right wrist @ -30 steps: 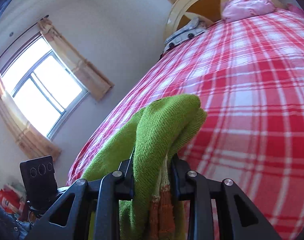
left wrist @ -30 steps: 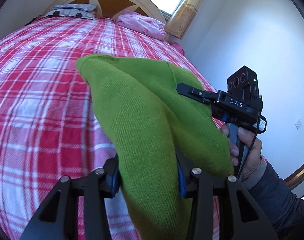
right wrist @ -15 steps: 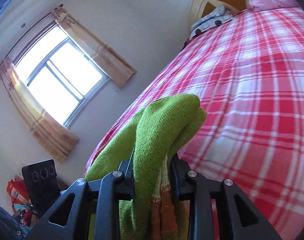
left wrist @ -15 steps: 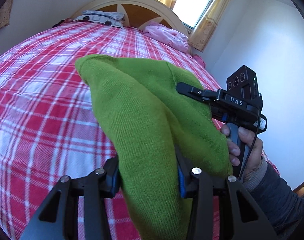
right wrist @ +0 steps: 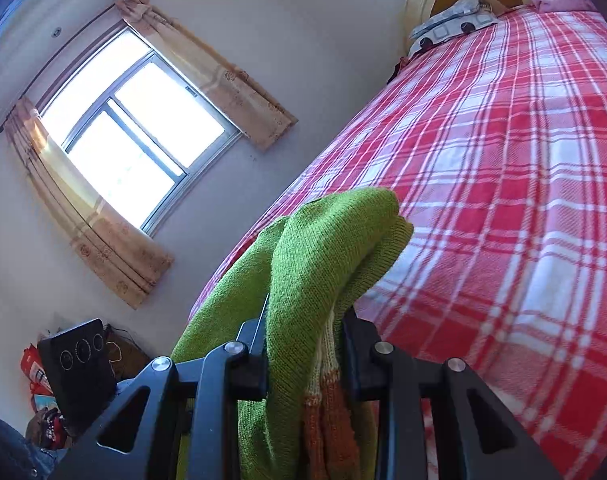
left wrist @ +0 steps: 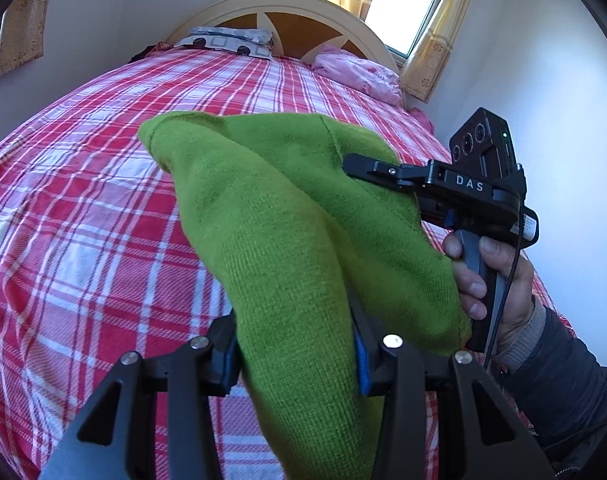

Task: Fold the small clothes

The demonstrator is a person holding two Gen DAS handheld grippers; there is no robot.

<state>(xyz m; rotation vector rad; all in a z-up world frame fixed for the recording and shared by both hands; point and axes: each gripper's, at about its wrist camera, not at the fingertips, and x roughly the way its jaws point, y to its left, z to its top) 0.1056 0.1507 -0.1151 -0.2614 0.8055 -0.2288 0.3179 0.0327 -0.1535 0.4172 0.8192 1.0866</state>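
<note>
Holding bright green knitted garment (left wrist: 287,248) aloft over red-and-white checked bed (left wrist: 83,208), left tongs (left wrist: 299,344) and right tongs (right wrist: 305,344) each clamped on a bunched edge, likely to spread it flat for folding.

The red plaid bed (left wrist: 103,208) lay wide and bare from the near edge to the far end, leaving open room to the left and ahead. Only at the far end did things stand: a grey patterned pillow (left wrist: 227,40) and a pink bundle (left wrist: 355,72) against the headboard (left wrist: 287,8). On the right, the hanging green knit garment (left wrist: 287,240) and the right gripper (left wrist: 383,208) blocked passage, with the white wall (left wrist: 543,100) beyond.
</note>
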